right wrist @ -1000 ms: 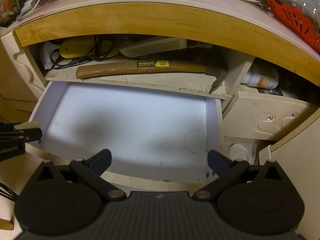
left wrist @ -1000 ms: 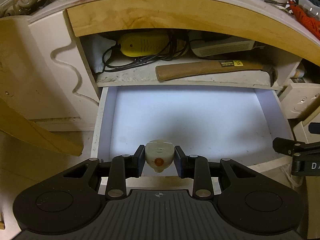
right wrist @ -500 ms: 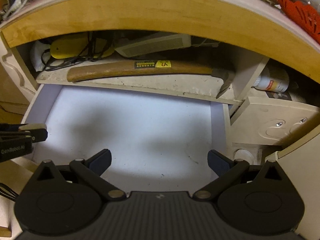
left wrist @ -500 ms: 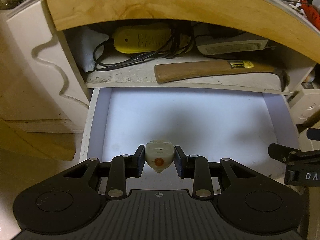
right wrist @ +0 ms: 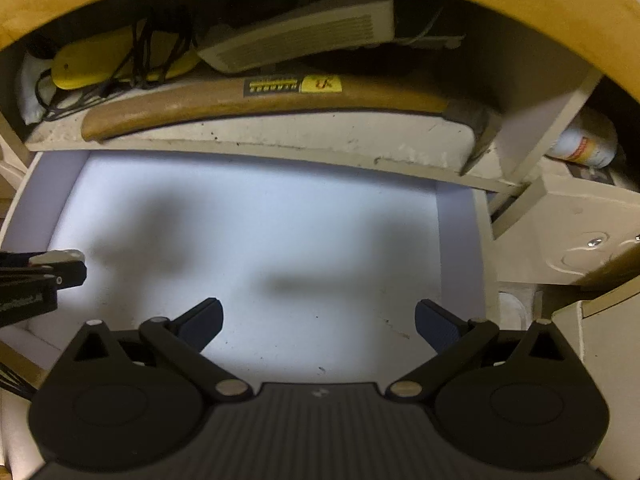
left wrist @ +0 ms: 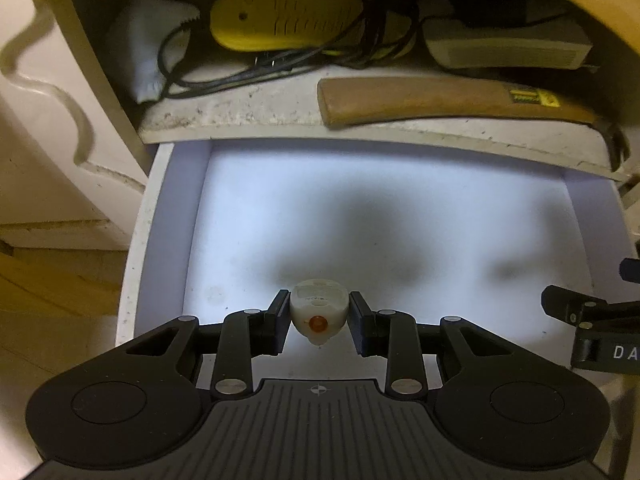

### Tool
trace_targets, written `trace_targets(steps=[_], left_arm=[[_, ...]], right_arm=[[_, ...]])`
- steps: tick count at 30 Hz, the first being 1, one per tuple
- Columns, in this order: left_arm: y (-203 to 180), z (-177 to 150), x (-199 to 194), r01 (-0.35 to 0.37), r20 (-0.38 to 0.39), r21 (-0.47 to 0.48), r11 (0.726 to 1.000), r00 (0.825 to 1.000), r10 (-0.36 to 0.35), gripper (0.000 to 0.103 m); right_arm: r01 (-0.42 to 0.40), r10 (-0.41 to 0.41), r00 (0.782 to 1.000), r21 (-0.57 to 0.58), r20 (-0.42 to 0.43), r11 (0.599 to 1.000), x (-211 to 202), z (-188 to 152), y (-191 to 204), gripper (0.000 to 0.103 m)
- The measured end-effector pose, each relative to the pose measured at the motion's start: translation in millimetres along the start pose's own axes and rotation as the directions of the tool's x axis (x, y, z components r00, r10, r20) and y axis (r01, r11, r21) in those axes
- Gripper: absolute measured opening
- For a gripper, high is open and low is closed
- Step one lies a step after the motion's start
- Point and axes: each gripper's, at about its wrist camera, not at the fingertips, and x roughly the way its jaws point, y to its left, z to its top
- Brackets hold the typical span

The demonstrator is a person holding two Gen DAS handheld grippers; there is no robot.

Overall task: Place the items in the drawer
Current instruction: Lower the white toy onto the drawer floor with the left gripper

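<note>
A small off-white plastic item with an orange dot on its near face was held between the pads of the left gripper, whose jaws were closed narrowly against its two sides. The item was positioned above the near part of the open drawer, toward the drawer's left half; whether it touched the pale floor could not be told. In the right wrist view the same item was seen only as a pale sliver at the tip of the left gripper, at the left edge of the drawer. The right gripper was held over the drawer's near right part with its jaws spread wide and nothing between them; its finger was seen at the right margin of the left wrist view. On the shelf just above the drawer a wooden-handled hammer was laid lengthwise, its head overhanging the shelf's front edge at the right. Behind it a yellow device tangled with black cords, a white bag and a grey ribbed box were stowed. A white bottle was seen lying in the compartment to the right.
</note>
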Motion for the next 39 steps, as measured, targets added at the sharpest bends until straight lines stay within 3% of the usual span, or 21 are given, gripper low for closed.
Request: trace_targets(steps=[13, 21, 26, 39], left_arm=[[10, 18, 21, 0.028, -0.122, -0.005, 1.000, 0.992, -0.029, 0.029], [6, 38, 35, 0.048, -0.254, 0.032, 0.998, 0.967, -0.038, 0.029], [6, 39, 45, 0.050, -0.312, 0.001, 0.999, 0.949, -0.047, 0.029], [5, 36, 45, 0.048, -0.325, 0.005, 0.999, 0.945, -0.044, 0.029]], right_arm=[[-0.010, 0.009, 0.993, -0.009, -0.117, 1.000, 26, 8, 2, 0.103], [0.000, 0.000, 0.965, -0.001, -0.262, 1.000, 45, 24, -2, 0.103], [0.006, 0.002, 0.944, 0.023, -0.329, 1.000, 53, 28, -7, 0.103], [-0.004, 0.016, 0.935, 0.036, -0.355, 0.999, 53, 26, -5, 0.103]])
